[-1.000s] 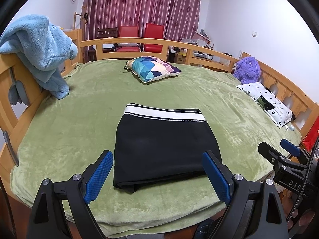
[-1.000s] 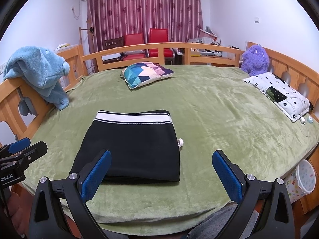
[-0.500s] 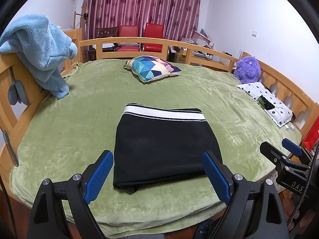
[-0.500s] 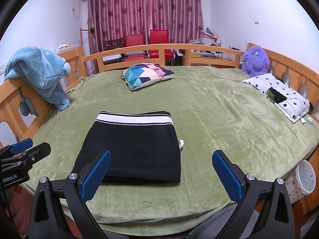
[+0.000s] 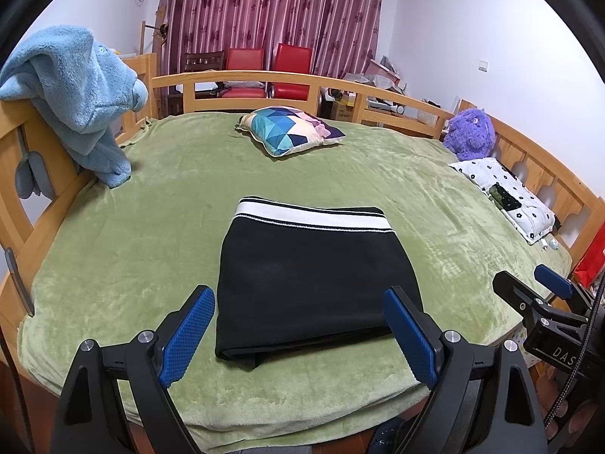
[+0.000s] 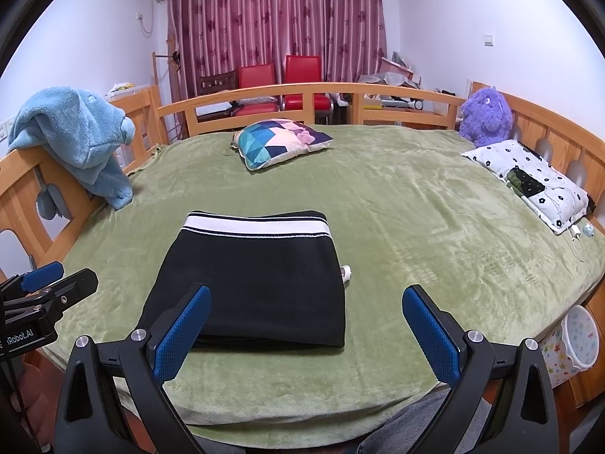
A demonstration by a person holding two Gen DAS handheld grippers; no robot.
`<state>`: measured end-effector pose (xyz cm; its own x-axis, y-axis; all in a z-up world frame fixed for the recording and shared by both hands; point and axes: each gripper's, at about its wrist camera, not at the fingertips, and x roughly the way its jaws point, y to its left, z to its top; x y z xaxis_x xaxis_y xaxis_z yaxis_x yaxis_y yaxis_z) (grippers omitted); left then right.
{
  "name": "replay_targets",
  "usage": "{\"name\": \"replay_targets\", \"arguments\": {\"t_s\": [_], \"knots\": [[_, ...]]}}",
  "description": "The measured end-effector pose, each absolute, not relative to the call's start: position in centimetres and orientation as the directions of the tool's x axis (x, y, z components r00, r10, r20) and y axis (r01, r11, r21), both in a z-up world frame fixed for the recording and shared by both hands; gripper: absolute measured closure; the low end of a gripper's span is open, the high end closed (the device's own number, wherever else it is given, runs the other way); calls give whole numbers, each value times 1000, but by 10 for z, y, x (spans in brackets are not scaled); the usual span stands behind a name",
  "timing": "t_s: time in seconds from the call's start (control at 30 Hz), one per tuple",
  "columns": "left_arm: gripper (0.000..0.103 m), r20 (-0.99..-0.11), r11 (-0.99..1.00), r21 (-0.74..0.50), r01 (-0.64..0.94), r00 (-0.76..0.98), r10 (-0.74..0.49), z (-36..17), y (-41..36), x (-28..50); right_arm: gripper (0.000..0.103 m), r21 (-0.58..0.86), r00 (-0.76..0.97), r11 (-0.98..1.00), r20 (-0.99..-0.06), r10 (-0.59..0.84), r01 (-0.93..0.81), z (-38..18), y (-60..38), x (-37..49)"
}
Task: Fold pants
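The bed (image 5: 113,257), under its green blanket, carries the pants (image 5: 314,276) near its front edge, a little left of the middle. They lie as a flat black rectangle, white waistband on the far side, folded edge near. The fold looks finished, so the step in hand is, I judge, a last check and tidy. The near left corner shows a lower layer peeking out; a good finish would nudge that flush without dragging the top layer. A small white thing (image 6: 346,272) lies just beside the pants' right edge and need not be touched.

The left gripper (image 5: 298,325) hangs above the near edge of the bed, pointing far, its jaws spread wide and holding nothing; the pants sit between them in the view. The right gripper (image 6: 306,321) hangs to the right of it at like height, level, also spread wide with nothing held.
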<state>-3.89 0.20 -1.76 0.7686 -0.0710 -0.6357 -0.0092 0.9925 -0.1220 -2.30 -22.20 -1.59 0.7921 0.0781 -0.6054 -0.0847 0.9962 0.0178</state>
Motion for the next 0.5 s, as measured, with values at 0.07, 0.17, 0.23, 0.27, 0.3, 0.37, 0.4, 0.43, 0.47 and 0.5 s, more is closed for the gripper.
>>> {"name": "replay_targets", "arguments": {"t_s": [0.07,0.17,0.23,0.27,0.3,0.37,0.4,0.43,0.47,0.5], "knots": [[13,-635,993,-122,-10,769,-71,-17,1,-40,3,17,793,996,-604,78,-85,-16,-222,-22],[13,-635,992,-123,-8,769,-72,-17,2,-39,3,16,793,996,-604,79,-87,-15,-220,-22],[13,-636,993,-122,-9,769,-70,-18,2,-39,3,17,793,996,-604,80,-87,-15,-220,-22],[13,-636,993,-121,-9,769,-71,-18,3,-39,3,17,793,996,-604,80,-87,-15,-220,-22],[13,-636,993,-121,-10,768,-70,-18,3,-40,3,17,793,996,-604,79,-87,-15,-220,-22],[13,-637,993,-120,-11,768,-69,-17,3,-39,3,16,794,996,-602,80,-88,-15,-220,-22],[13,-638,993,-119,-13,767,-67,-17,3,-38,3,17,794,996,-602,82,-91,-14,-219,-21],[13,-640,993,-119,-15,766,-66,-16,3,-38,3,17,794,996,-603,83,-92,-14,-219,-20],[13,-639,993,-119,-15,766,-65,-16,3,-38,3,16,794,996,-602,82,-91,-14,-218,-20],[13,-639,993,-118,-16,766,-63,-16,4,-38,3,17,794,996,-602,83,-92,-14,-218,-21]]}}
